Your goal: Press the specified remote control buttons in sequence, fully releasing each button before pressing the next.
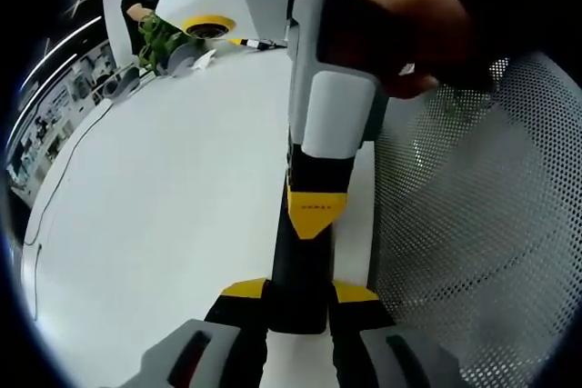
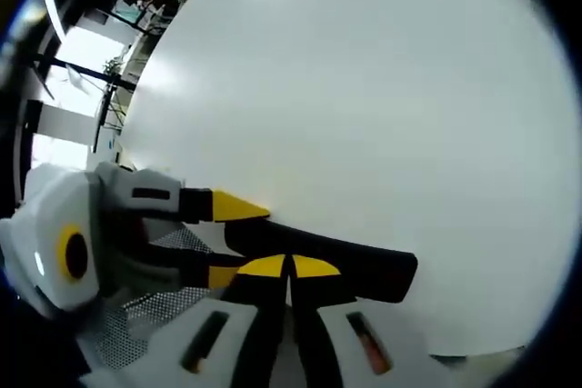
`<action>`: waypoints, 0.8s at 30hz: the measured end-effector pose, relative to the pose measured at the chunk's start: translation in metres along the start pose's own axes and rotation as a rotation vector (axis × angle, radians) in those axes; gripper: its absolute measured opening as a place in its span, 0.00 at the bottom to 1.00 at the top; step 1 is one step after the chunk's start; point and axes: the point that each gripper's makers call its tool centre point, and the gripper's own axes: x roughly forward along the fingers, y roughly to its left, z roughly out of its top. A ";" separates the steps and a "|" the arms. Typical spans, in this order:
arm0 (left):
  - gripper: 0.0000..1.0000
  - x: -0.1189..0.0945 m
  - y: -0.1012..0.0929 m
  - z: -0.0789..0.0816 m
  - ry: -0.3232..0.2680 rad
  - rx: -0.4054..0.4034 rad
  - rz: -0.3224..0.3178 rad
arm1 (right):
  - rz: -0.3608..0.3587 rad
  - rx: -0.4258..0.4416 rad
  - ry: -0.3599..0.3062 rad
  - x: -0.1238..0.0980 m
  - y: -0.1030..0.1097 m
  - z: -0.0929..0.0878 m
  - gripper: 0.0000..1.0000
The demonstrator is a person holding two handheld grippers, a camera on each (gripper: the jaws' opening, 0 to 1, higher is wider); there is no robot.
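Left gripper (image 1: pixel 297 302) clamped on near end of long black bar-shaped remote control (image 1: pixel 305 252), lying on white tabletop (image 1: pixel 164 224). Right gripper (image 1: pixel 316 215) meets remote from far end, yellow tips against it; in its own view, jaws together over remote. Perforated white mesh surface (image 1: pixel 473 224) beside remote.

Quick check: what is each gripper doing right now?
Left gripper: shut on the black remote control.
Right gripper: shut on the same black remote control.
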 end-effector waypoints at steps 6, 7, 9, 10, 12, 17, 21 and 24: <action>0.25 0.000 0.000 0.000 0.000 0.001 0.000 | -0.003 0.025 -0.010 0.000 -0.002 0.001 0.00; 0.25 0.000 0.001 0.000 0.000 0.000 0.001 | 0.014 0.062 -0.014 0.000 -0.002 0.002 0.00; 0.25 0.000 0.001 0.000 0.001 0.000 0.001 | 0.028 0.073 -0.017 0.000 -0.004 0.002 0.00; 0.25 0.000 0.001 0.000 0.001 0.000 0.001 | 0.031 0.075 -0.019 0.000 -0.004 0.002 0.00; 0.25 0.000 0.001 0.000 0.002 0.000 0.001 | 0.032 0.071 -0.019 0.000 -0.002 0.002 0.00; 0.25 0.001 0.001 0.000 0.003 0.002 0.001 | 0.025 0.052 -0.016 -0.001 0.000 0.002 0.00; 0.25 0.001 0.001 0.000 0.004 0.004 0.001 | 0.027 0.015 -0.035 0.000 0.005 0.006 0.00; 0.25 0.000 0.000 0.000 0.004 0.004 0.001 | 0.039 0.017 -0.028 0.001 0.006 0.005 0.00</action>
